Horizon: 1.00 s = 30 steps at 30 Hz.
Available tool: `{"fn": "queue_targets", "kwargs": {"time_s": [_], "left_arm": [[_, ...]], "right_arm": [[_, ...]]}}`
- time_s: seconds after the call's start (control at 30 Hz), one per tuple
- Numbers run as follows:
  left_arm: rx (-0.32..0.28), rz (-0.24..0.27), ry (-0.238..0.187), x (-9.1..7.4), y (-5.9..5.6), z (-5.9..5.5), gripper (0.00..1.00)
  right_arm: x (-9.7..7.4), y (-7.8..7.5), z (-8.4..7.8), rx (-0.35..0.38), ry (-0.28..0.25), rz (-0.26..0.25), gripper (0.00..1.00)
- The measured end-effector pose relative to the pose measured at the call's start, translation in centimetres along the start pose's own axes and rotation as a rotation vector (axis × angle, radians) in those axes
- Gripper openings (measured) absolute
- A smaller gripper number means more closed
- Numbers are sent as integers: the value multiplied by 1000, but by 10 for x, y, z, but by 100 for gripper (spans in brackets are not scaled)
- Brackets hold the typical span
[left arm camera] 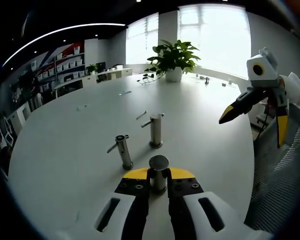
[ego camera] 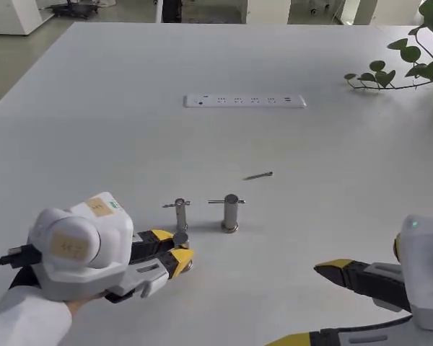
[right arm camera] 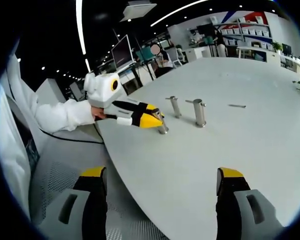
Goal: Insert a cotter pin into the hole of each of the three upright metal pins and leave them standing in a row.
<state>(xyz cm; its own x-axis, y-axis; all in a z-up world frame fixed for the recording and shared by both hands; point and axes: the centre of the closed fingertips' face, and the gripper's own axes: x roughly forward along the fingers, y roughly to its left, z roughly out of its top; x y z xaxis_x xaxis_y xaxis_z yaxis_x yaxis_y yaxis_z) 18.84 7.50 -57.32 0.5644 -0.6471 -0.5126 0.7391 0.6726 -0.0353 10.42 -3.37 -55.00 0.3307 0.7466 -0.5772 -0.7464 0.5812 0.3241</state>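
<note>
the left gripper (ego camera: 182,256) is pinching the first metal pin (left arm camera: 158,169) between its pressed-in jaws. it is holding the pin upright on the table (ego camera: 130,130), close to the near edge and toward the left side. just beyond it, a second metal pin (ego camera: 180,214) is standing upright with a cotter pin (ego camera: 175,205) crossing through its top. a third metal pin (ego camera: 231,213) is standing beside that one on the right, carrying a second cotter pin (ego camera: 218,201) through its head. a loose cotter pin (ego camera: 258,175) is lying flat farther in toward the middle of the table, apart from the standing pins. the right gripper (ego camera: 303,303) is hovering by the near edge on the right side, with its jaws spread wide and well apart from the pins. a power strip (ego camera: 245,101) is lying toward the far edge, and a plant (ego camera: 397,68) is trailing its leaves over the far right corner.
</note>
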Motion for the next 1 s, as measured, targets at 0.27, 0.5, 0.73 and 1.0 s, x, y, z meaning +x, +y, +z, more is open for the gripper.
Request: {"fn": "queue_targets", "kwargs": {"time_s": [0.27,0.5,0.73,1.0], "left_arm": [[-42,-3,-7,0,0,0,12],[-84,-31,-74,-7,-1,18,26],[-60,-62,-72,-19,1,18,41],[-70,-143,-54,-30,-8,6,68]], "right_arm": [[1,1,1,0,-3,1,89],[-1,0,1,-1,-3,-1,89],[0,0,2,-3,-1,-1,89],[1,0,2,-7,4,1,89]]}}
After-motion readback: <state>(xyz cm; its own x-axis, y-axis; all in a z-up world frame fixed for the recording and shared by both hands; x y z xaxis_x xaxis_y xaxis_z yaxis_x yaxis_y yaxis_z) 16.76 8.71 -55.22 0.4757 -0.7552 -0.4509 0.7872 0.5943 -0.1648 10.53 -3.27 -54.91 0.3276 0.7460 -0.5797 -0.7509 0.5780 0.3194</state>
